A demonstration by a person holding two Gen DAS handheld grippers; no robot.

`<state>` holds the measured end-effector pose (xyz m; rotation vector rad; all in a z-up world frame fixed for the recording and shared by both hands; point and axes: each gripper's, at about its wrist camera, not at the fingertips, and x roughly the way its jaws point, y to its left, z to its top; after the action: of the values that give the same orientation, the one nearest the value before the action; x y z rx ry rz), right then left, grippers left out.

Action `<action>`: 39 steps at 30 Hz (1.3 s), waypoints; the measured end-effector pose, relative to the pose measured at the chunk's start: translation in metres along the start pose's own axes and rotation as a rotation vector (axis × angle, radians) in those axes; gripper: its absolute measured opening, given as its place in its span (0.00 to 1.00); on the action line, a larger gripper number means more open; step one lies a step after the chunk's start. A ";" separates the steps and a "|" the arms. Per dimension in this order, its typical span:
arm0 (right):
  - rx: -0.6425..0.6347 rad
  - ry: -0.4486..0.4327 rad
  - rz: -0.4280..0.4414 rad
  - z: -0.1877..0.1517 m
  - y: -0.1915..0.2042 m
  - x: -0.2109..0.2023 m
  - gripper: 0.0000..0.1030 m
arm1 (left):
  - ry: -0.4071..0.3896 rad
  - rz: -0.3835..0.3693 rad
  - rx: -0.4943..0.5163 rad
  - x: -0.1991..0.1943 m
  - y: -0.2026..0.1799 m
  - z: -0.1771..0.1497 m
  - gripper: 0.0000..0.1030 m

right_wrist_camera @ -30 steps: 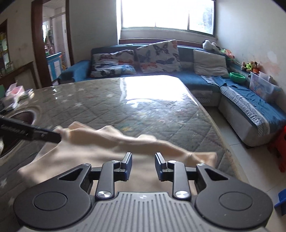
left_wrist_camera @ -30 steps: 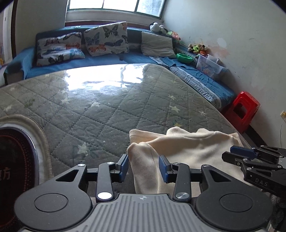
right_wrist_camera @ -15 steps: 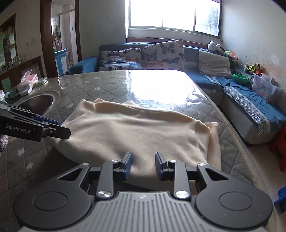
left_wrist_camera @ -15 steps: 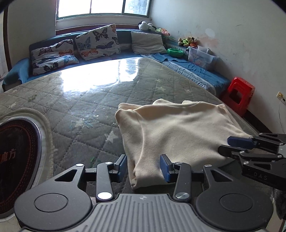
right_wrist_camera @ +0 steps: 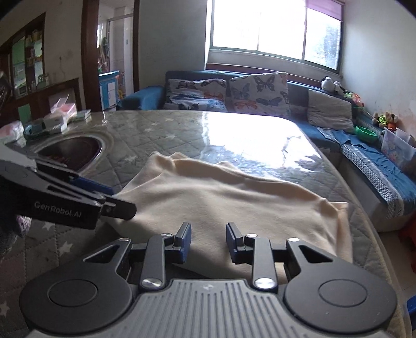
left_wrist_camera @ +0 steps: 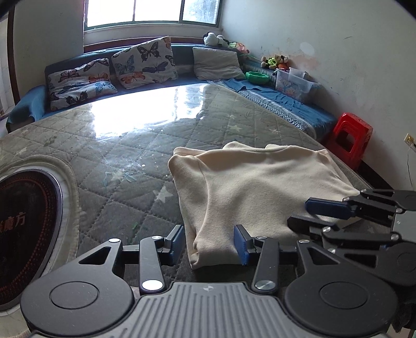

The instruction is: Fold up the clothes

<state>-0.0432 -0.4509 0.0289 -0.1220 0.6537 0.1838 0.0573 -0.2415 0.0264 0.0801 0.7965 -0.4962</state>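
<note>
Cream garment lay folded on the quilted table cover, near its front edge. Left gripper stood spread around the near corner, pads clear of cloth; right gripper spread, empty. Next fold probably needs both corners pinched evenly. Blue sofa ran under the window.

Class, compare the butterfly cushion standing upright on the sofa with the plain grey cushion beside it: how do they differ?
The butterfly cushion is pale with coloured butterflies; the grey cushion is plain. The butterfly cushion stands more upright and taller; the grey cushion leans back lower. Both rest against the blue sofa back under the window.
</note>
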 end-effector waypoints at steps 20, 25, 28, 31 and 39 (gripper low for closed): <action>0.010 -0.006 0.009 -0.003 0.011 -0.014 0.43 | 0.012 0.019 -0.052 -0.018 0.011 -0.011 0.60; 0.050 0.008 0.008 -0.010 0.011 -0.016 0.56 | 0.024 0.042 -0.057 -0.024 0.015 -0.020 0.66; 0.068 0.011 0.006 -0.012 0.011 -0.019 0.56 | 0.028 0.047 -0.064 -0.028 0.017 -0.024 0.68; 0.088 0.016 0.002 -0.014 0.011 -0.022 0.59 | 0.028 0.055 -0.067 -0.033 0.018 -0.028 0.71; 0.127 0.033 -0.022 -0.025 0.009 -0.027 0.60 | 0.016 0.066 -0.073 -0.045 0.021 -0.040 0.82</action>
<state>-0.0808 -0.4501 0.0258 -0.0095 0.6952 0.1192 0.0142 -0.1948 0.0278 0.0425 0.8247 -0.4043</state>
